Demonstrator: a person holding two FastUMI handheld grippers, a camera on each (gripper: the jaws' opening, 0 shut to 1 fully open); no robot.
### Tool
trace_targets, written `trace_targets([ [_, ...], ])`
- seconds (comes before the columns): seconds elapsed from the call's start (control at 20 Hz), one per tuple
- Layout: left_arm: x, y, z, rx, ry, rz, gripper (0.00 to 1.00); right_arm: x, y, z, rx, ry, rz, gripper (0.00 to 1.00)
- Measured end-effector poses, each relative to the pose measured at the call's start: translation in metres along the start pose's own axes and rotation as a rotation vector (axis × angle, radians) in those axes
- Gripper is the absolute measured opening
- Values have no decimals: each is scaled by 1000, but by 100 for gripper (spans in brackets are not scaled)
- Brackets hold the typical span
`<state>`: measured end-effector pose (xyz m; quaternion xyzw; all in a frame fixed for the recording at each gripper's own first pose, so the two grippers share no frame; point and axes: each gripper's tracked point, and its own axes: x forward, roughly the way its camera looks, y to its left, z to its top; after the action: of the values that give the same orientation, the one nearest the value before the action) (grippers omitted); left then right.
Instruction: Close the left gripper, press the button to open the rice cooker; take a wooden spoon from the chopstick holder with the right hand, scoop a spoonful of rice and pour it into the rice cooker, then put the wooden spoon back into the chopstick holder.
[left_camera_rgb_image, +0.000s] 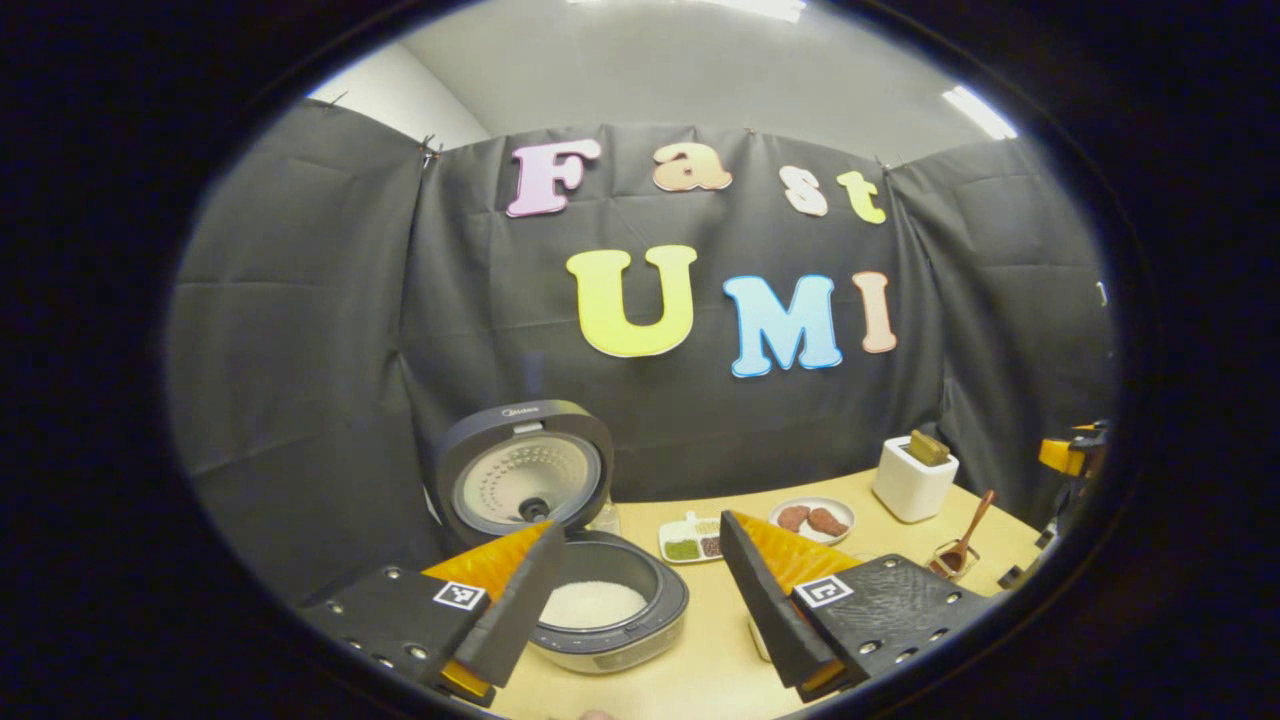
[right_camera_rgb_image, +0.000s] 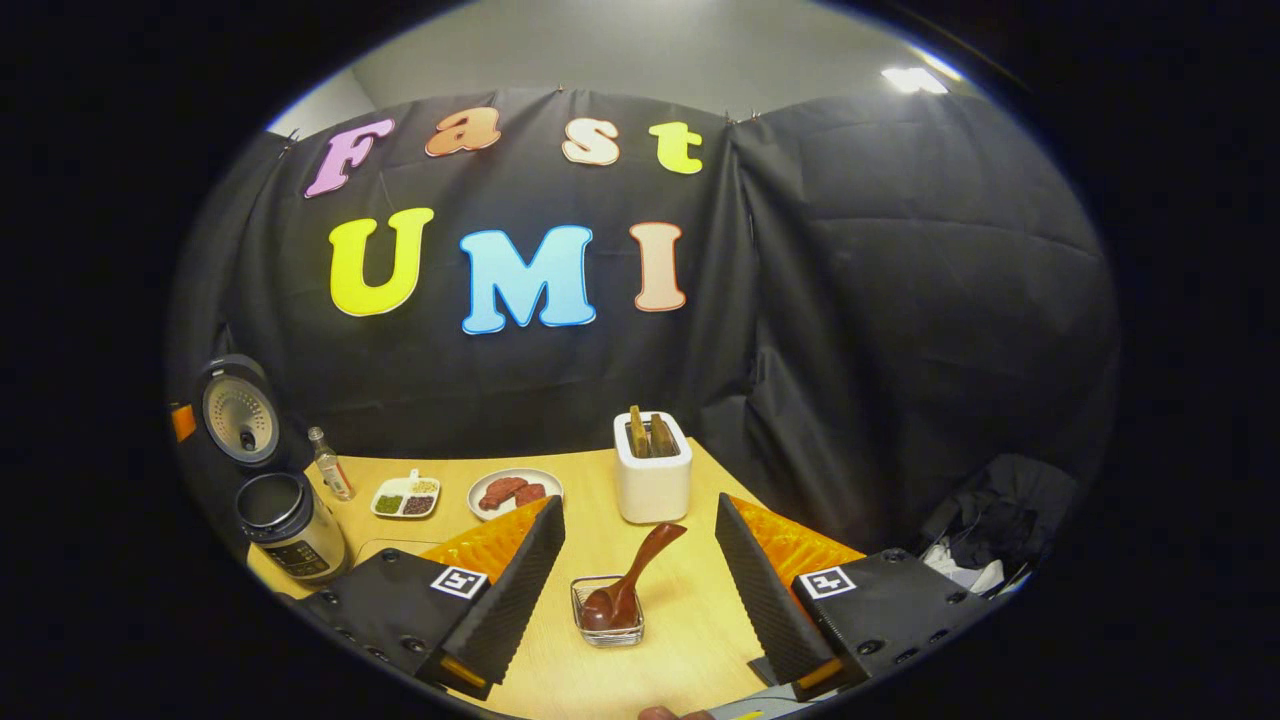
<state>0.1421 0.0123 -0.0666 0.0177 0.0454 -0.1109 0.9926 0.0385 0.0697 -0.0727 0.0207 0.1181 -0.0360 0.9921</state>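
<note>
The rice cooker (left_camera_rgb_image: 610, 610) stands open with its lid (left_camera_rgb_image: 525, 470) tipped up and white rice (left_camera_rgb_image: 592, 603) in the pot. My left gripper (left_camera_rgb_image: 640, 525) is open just above it, one finger over the pot's near rim. The wooden spoon (right_camera_rgb_image: 630, 585) leans bowl-down in a small clear holder (right_camera_rgb_image: 608, 612) on the table. My right gripper (right_camera_rgb_image: 638, 503) is open, its fingers on either side of the spoon and apart from it. From the left gripper view the spoon (left_camera_rgb_image: 968, 540) is at the far right, and from the right gripper view the cooker (right_camera_rgb_image: 290, 530) is at the far left.
On the wooden table (right_camera_rgb_image: 690, 640) stand a white box (right_camera_rgb_image: 652, 480) with wooden pieces in its top, a plate (right_camera_rgb_image: 515, 492) of brown food, a divided dish (right_camera_rgb_image: 405, 497) of grains and a small bottle (right_camera_rgb_image: 330, 465). Black cloth walls close the back and sides.
</note>
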Motion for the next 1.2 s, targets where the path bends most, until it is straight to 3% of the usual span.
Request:
trace_targets([
  [0.5, 22, -33, 5, 18, 34, 129, 96, 85, 4, -40, 114, 211, 137, 98],
  [0.55, 22, -35, 1, 20, 45, 139, 96, 91, 3, -48, 117, 239, 145, 93],
  [0.6, 22, -38, -1, 24, 56, 151, 96, 96, 2, -55, 126, 267, 156, 98],
  [0.65, 22, -40, -3, 29, 64, 166, 96, 101, 2, -63, 142, 296, 166, 94],
  [0.7, 22, -41, -4, 32, 68, 184, 96, 106, 2, -72, 159, 326, 175, 98],
  [1.05, 21, -66, -18, 4, 123, 285, 96, 133, -11, -120, 235, 488, 219, 99],
  [1.15, 16, -76, -23, 5, 146, 310, 96, 141, -11, -135, 249, 527, 232, 98],
  [1.2, 14, -80, -26, 10, 158, 320, 96, 144, -7, -141, 253, 546, 245, 93],
])
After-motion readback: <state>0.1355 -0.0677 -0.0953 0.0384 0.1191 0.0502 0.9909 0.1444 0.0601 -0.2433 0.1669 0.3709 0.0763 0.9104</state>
